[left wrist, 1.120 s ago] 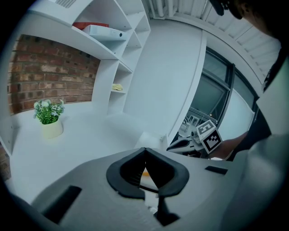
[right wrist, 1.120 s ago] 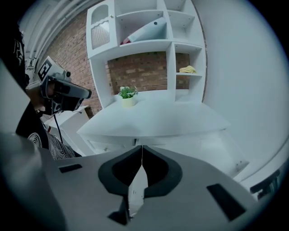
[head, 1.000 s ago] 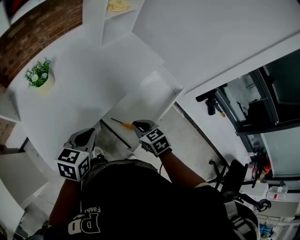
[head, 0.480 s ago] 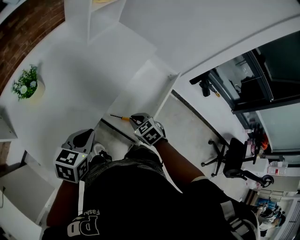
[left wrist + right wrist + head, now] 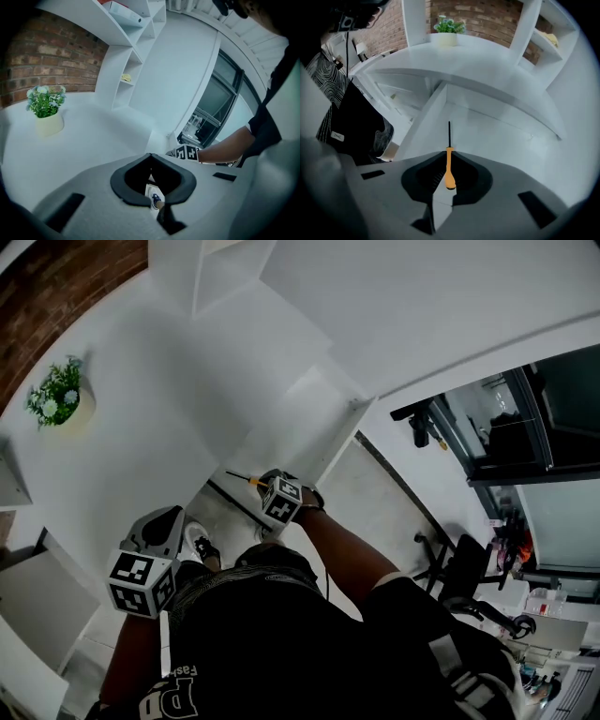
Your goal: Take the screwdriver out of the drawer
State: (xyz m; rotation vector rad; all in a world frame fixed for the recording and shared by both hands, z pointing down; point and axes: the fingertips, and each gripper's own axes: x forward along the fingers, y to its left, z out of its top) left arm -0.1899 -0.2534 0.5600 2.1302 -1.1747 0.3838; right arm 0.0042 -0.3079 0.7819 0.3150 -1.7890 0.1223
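Nearest, the left hand-held gripper (image 5: 167, 518) hangs by the person's shoe (image 5: 197, 543), its 2 jaws pressed together on nothing. Ahead, the right hand-held gripper (image 5: 449, 153) pinches the orange handle of the screwdriver (image 5: 449, 165), whose dark shaft points out over the open white drawer (image 5: 492, 136). Beyond lies the tabletop (image 5: 141, 413) with 1 potted plant (image 5: 58, 401).

Orange-handled, black-shafted screwdriver (image 5: 449, 164), white drawer (image 5: 487, 136), red-brown brick wall (image 5: 42, 56), green plant (image 5: 44, 101), cream pot (image 5: 49, 125)
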